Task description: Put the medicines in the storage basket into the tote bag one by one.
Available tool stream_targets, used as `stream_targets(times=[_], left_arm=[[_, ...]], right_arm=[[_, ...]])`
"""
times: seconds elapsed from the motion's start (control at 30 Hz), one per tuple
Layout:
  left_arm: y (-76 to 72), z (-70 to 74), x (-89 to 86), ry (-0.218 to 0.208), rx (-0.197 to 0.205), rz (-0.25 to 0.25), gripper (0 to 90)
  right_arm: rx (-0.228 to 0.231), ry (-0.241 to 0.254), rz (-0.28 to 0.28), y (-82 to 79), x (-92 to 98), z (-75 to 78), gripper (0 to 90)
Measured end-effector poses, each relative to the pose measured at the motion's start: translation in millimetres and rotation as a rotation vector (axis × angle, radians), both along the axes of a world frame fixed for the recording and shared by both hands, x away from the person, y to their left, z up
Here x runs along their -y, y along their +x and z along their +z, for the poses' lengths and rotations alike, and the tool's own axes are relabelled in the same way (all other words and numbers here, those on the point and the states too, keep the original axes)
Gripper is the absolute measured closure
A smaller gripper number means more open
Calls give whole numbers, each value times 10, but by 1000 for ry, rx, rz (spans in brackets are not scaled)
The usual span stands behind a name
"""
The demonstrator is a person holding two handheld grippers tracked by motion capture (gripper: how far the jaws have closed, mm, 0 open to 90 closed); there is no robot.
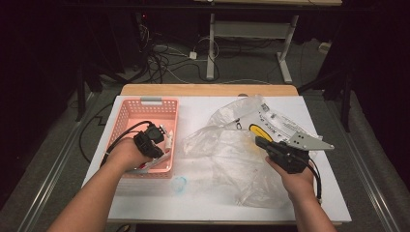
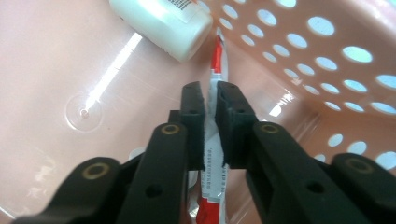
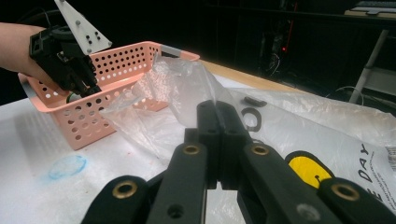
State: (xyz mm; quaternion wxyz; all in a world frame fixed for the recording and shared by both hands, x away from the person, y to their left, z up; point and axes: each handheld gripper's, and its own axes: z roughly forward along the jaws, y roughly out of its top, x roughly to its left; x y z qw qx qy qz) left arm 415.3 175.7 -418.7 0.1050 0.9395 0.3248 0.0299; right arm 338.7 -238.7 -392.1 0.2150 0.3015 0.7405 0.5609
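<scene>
one bag (image 3: 327,135) | print "day" legible | sachet (image 2: 212,158) text too small

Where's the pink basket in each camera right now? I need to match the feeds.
High view: pink basket at left on the table, left gripper dipping into it.
Left gripper view: its perforated wall runs across upper right.
Right gripper view: upper left, beside the clear plastic bag.
Shared landmark: the basket's round holes.
</scene>
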Motion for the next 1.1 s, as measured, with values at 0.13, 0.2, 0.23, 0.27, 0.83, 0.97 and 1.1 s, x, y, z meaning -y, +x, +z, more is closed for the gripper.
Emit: stream_targets(times=[0.13,0.2,0.23,0.27,0.83,0.97,1.1], left_arm=[[18,-4,1,-17,-13,-1,697],[29,-7,2,-18,-11,9,673],[32,-5,1,-17,-7,12,672],[34,-4,-1,-15,-2,17,672],[18,-13,61,-19,24,24,533],[64,-122,91,28,-23,28,522],[74,-201,166,58,-53,11,618]], right_arm=[[-6,0,-3,7,5,-9,900],[-5,0,-2,11,4,-14,900],[-5,0,-2,11,5,-14,900],[-4,0,-2,10,6,-12,900],[-3,-1,-4,7,5,-12,900],[-1,-4,-3,3,4,-9,900],[-2,2,-6,2,14,-4,900]])
